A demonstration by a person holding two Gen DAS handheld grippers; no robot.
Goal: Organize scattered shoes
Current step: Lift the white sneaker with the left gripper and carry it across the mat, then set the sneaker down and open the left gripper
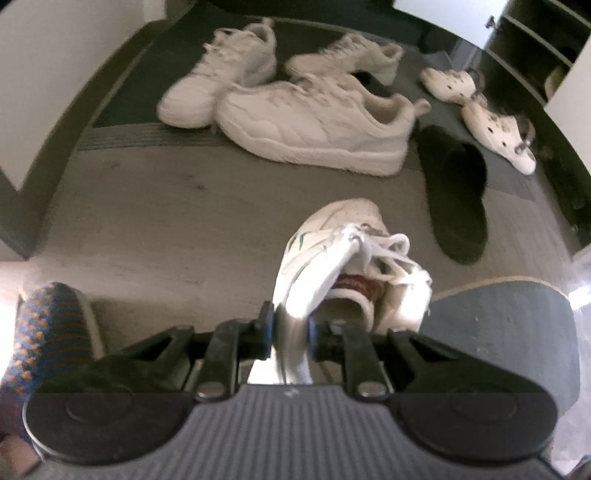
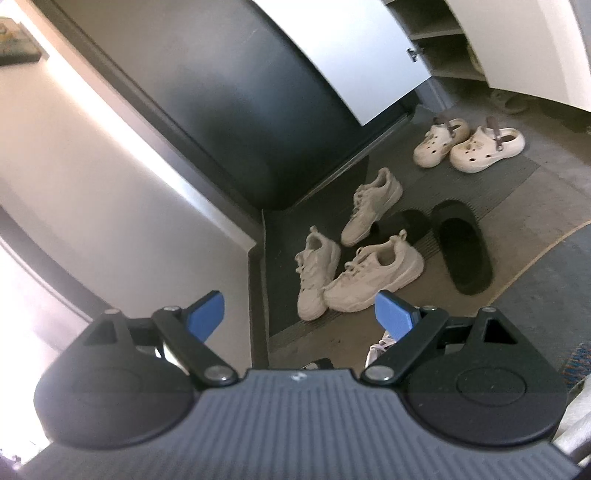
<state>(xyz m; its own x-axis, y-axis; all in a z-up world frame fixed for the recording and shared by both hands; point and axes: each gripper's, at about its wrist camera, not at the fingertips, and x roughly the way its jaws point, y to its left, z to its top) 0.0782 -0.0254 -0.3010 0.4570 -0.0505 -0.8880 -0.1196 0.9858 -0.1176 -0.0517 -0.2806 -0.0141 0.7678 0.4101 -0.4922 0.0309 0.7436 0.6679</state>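
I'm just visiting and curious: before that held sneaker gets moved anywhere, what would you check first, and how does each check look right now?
1. Left gripper shut on the white sneaker: ok.
2. Grip secure: cannot tell; it pinches only a thin edge.
3. Right gripper open and free: ok.
4. Matching sneaker found: cannot tell.
5. Black slide close beside the sneaker: not ok, may get bumped.
6. Cabinet shelves open: ok.

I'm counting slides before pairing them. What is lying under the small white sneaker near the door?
A second black slide pokes out from beneath the small white sneaker. Only its toe end shows; the rest is covered.
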